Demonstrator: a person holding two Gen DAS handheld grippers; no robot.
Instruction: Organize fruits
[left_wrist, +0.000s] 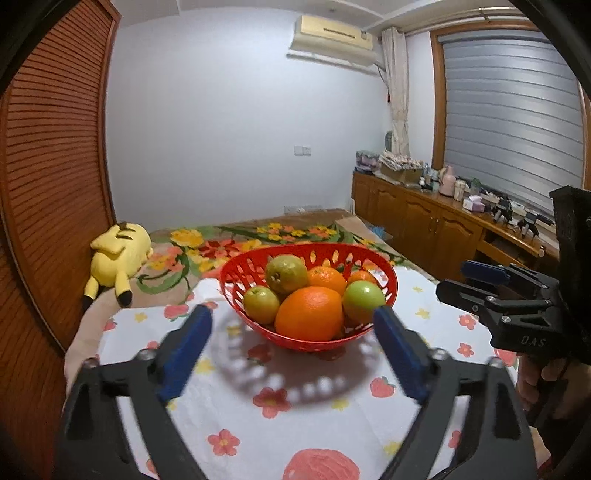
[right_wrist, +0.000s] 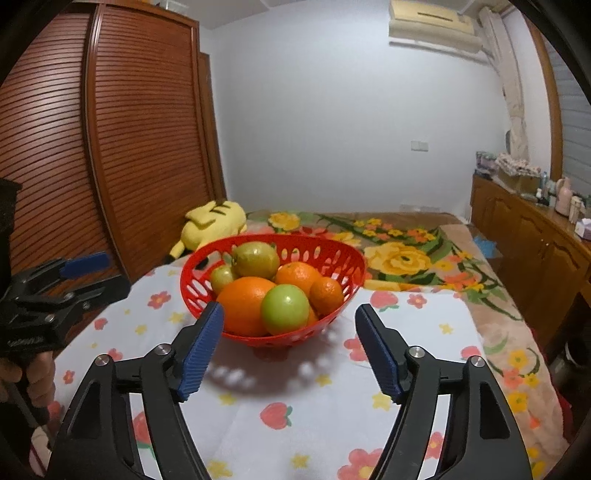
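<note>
Tools, two, hand-held, both with jaws spread wide and nothing between them. Left tool (left_wrist: 291, 317) points at the near rim of the basket from the near left; right tool (right_wrist: 290, 317) points at the same rim from the near right. Both sit about equally near it, each a short way back from the rim; neither touches it.

Bench (right_wrist: 325, 417): covered by a white cloth with flower and strawberry print. Bare cloth lies between both tools and the basket, and to the basket's left and right. The far edge of the bench falls just behind the basket, with a floral bed cover beyond it.

Basket (left_wrist: 388, 291): red, perforated, bowl-shaped, standing upright near the far middle of the bench. It holds all the fruit that shows; no loose fruit is visible on the cloth.

Contents, largest first:
- large orange (left_wrist: 308, 314), at the near rim, straight ahead of the left tool.
- pear-like green-yellow fruit (left_wrist: 286, 273), far left, riding highest.
- green apple (left_wrist: 364, 301), near right, closest to the right tool.
- second orange (left_wrist: 327, 278), far middle.
- smaller green fruit (left_wrist: 260, 304), near left.
- small orange (left_wrist: 362, 277), far right, partly hidden.

Status: fruit lying gathered in the basket fits either a finished gathering or a stock waiting to be taken out and sorted; these views cannot settle which.
</note>
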